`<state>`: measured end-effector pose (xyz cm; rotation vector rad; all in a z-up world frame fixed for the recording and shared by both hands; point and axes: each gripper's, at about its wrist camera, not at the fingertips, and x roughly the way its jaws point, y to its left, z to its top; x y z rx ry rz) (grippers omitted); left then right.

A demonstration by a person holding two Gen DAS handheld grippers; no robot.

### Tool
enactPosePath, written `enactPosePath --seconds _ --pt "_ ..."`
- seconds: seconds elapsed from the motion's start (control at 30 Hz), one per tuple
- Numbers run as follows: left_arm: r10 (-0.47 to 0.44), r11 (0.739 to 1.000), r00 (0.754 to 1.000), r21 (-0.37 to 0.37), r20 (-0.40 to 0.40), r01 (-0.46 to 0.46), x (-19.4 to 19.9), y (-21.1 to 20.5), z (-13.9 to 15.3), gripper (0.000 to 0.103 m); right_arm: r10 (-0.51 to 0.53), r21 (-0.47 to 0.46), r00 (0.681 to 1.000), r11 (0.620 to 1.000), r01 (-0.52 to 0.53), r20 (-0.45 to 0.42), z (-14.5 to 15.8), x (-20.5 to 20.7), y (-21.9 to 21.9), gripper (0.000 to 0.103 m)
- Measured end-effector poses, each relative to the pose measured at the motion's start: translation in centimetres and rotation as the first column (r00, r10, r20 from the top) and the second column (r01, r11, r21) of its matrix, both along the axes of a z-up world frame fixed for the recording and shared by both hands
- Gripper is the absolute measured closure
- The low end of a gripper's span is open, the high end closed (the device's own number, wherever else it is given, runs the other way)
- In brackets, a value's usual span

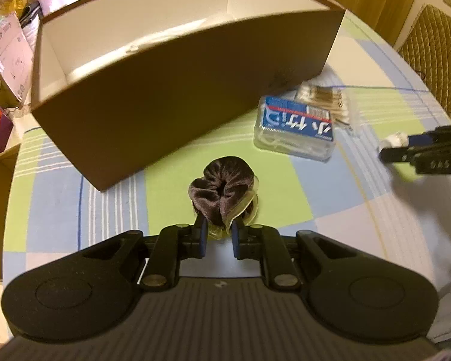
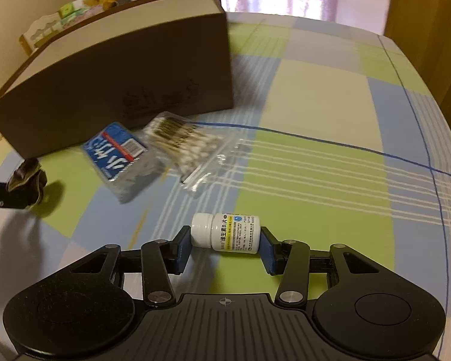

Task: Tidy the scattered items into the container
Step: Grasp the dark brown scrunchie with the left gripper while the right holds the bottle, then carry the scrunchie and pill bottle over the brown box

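Note:
A brown box with a white inside [image 1: 177,90] stands on the checked tablecloth; it also shows in the right wrist view [image 2: 114,81]. My left gripper [image 1: 220,232] is shut on a brown velvet scrunchie [image 1: 222,186], held just in front of the box; it also shows in the right wrist view [image 2: 27,177]. My right gripper [image 2: 225,245] is shut on a white pill bottle [image 2: 227,233] lying sideways between the pads; it appears at the right edge of the left wrist view [image 1: 395,140]. A blue-labelled clear case [image 1: 297,124] and a bag of cotton swabs [image 2: 183,143] lie beside the box.
A quilted chair back [image 1: 436,51] stands past the table's far right edge. Clutter and boxes [image 1: 6,60] sit off the table to the left. A curtained window is behind the box.

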<state>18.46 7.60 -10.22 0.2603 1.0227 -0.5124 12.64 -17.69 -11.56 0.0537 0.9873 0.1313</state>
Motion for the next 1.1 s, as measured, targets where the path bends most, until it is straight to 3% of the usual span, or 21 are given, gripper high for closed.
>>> enactPosePath --seconds 0.47,1.1 --pt "0.015 0.998 0.987 -0.06 0.16 -0.005 -2.5 0.2 6.4 0.091 0.041 0.109 0.993 0.993 -0.054 0.113 5.3 -0.9 0.1 0.054" --pt "0.047 0.998 0.96 -0.057 0.276 -0.033 -2.8 3.4 10.8 0.091 0.096 0.203 0.977 0.97 -0.135 0.19 10.3 0.4 0.7 0.054"
